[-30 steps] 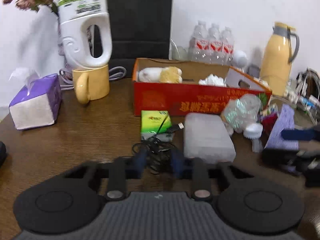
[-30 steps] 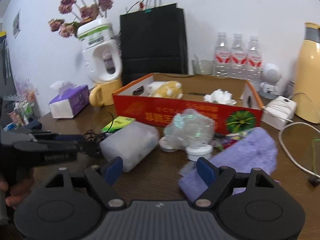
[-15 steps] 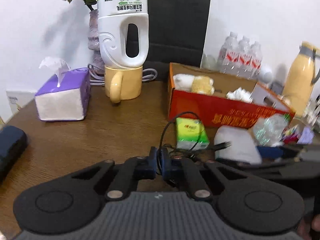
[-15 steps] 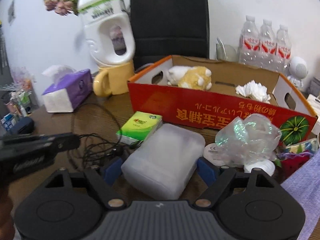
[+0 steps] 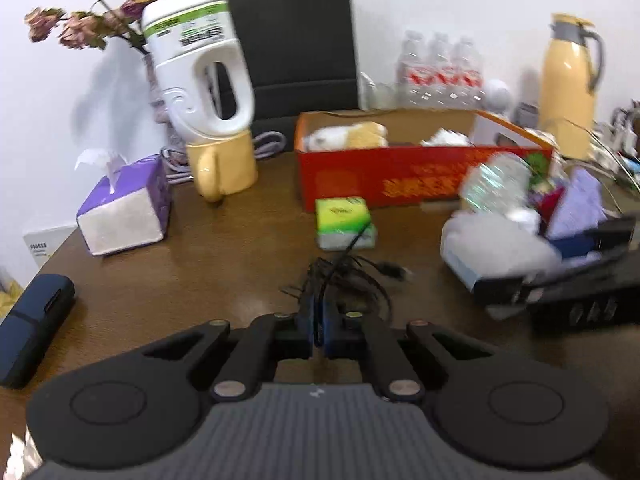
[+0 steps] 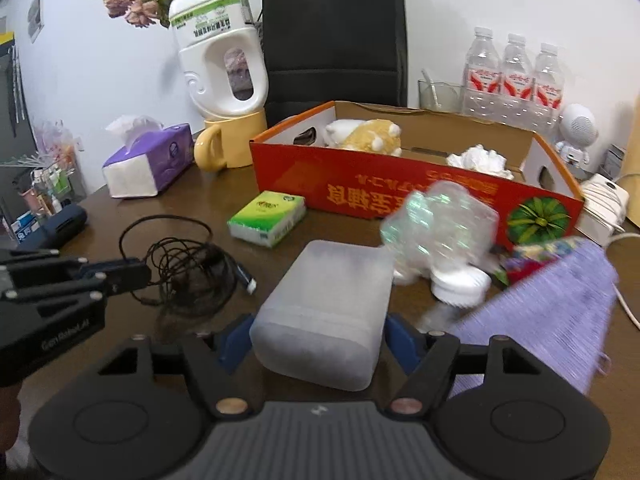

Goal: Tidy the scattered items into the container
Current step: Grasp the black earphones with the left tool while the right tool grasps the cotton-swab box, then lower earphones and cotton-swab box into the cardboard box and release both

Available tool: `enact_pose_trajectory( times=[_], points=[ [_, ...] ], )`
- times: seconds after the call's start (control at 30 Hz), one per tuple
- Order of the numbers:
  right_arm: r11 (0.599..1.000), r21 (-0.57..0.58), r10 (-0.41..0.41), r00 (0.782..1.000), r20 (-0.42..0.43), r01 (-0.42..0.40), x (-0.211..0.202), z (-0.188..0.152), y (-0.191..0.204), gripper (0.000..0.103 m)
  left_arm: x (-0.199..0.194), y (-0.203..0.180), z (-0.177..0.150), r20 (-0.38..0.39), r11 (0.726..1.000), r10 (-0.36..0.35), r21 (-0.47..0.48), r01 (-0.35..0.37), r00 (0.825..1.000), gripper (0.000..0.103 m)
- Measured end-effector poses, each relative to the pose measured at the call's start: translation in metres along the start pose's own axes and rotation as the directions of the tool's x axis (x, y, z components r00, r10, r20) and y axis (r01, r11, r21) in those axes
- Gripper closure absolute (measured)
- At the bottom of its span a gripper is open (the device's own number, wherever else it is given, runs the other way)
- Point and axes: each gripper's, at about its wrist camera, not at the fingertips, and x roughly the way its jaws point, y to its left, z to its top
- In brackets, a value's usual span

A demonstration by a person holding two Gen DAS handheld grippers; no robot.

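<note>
Since a second ago the left gripper has pinched shut on the tangled black cable, while the right gripper has come to straddle the frosted translucent plastic box; its jaws are closing with the box between them, pads seemingly not yet pressing. Both items lie on the brown wooden table just in front of the red cardboard container; each tool takes one, likely so both go in together.

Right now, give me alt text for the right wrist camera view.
The right gripper is closing around a frosted plastic box on a cluttered wooden table. Left of it, the left gripper pinches a tangled black cable; a red cardboard box sits behind.
</note>
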Motion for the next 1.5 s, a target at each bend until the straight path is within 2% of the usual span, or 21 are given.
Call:
enact_pose_trajectory(
  times=[0.13, 0.27, 0.47, 0.6, 0.8, 1.13, 1.27, 1.37, 1.5],
  points=[
    [1.000, 0.025, 0.002, 0.999, 0.036, -0.003, -0.031, -0.008, -0.012, 0.035, -0.017, -0.009, -0.014, -0.014, 1.000, -0.013, 0.002, 0.013, 1.000, 0.098],
    [1.000, 0.012, 0.000, 0.995, 0.104, -0.001, -0.061, -0.009, -0.012, 0.036, -0.047, -0.011, -0.007, 0.061, 0.999, -0.032, -0.026, 0.034, 0.998, 0.098],
    [1.000, -0.009, -0.006, 0.989, 0.146, 0.008, -0.076, -0.012, -0.006, 0.037, -0.079, -0.015, 0.018, 0.183, 0.998, -0.038, -0.044, 0.047, 0.982, 0.099],
    [1.000, 0.005, -0.015, 0.991, 0.130, 0.015, -0.078, -0.026, -0.012, 0.037, -0.086, -0.019, 0.017, 0.187, 0.999, -0.024, -0.044, 0.033, 0.982, 0.099],
    [0.999, -0.030, -0.039, 0.991, 0.129, 0.043, -0.090, -0.043, -0.015, 0.036, -0.102, -0.011, 0.028, 0.242, 0.997, -0.024, -0.071, 0.043, 0.970, 0.099],
    [0.996, -0.024, -0.080, 0.996, 0.029, 0.081, -0.059, -0.057, -0.016, 0.039, -0.098, -0.020, 0.018, 0.205, 0.997, -0.030, -0.059, 0.042, 0.978, 0.099],
    [0.997, 0.028, -0.077, 0.996, 0.047, 0.075, -0.061, -0.058, -0.022, 0.039, -0.097, -0.020, 0.016, 0.199, 0.997, -0.023, -0.062, 0.036, 0.980, 0.099],
    [0.995, 0.035, -0.098, 0.990, 0.098, 0.095, -0.075, -0.054, -0.022, 0.039, -0.102, -0.026, 0.015, 0.213, 0.999, -0.023, -0.040, 0.032, 0.977, 0.099],
    [0.994, 0.044, -0.107, 0.980, 0.166, 0.102, -0.101, -0.046, -0.022, 0.039, -0.111, -0.034, 0.015, 0.239, 0.996, -0.064, -0.042, 0.076, 0.969, 0.099]
  ],
)
